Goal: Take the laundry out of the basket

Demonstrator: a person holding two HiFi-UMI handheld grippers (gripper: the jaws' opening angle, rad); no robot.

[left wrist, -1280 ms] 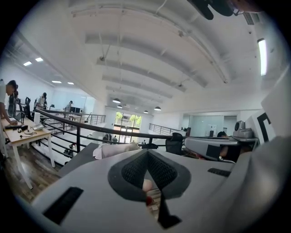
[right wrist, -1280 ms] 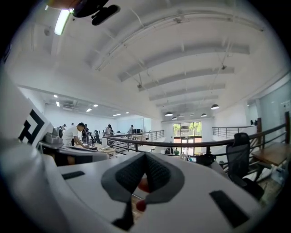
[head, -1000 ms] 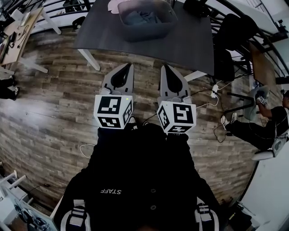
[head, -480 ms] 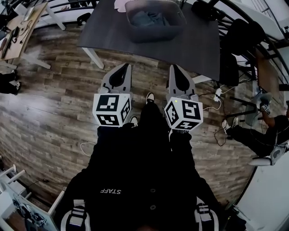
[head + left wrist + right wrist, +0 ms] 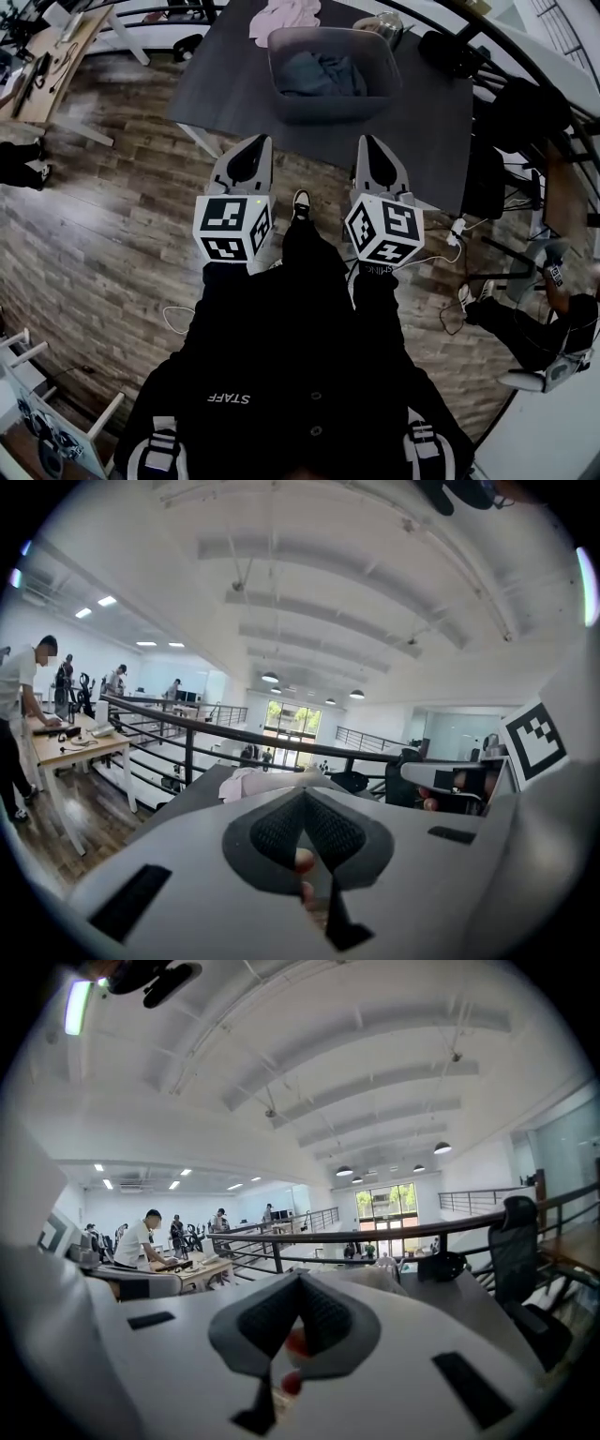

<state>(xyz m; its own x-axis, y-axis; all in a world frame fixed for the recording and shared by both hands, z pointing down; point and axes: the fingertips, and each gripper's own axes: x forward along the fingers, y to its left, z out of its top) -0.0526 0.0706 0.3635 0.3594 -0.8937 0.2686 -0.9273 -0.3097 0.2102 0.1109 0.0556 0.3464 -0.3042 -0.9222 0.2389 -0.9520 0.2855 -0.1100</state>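
Left gripper [image 5: 262,141] and right gripper [image 5: 367,141]: both stood short of the near edge of the table [image 5: 225,80], jaws pressed together, nothing between them. Basket [image 5: 330,108]: grey, sat on the table just past that edge. Laundry [image 5: 323,73]: a blue-grey bundle, lay inside the basket, untouched. Pink cloth [image 5: 284,16]: lay at the table's far side. Risk, as judged: jaws arriving closed would shove the basket or bundle rather than grasp it.

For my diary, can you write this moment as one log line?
left gripper: shut, empty | right gripper: shut, empty | basket: on table, ahead of both | laundry: inside basket, untouched
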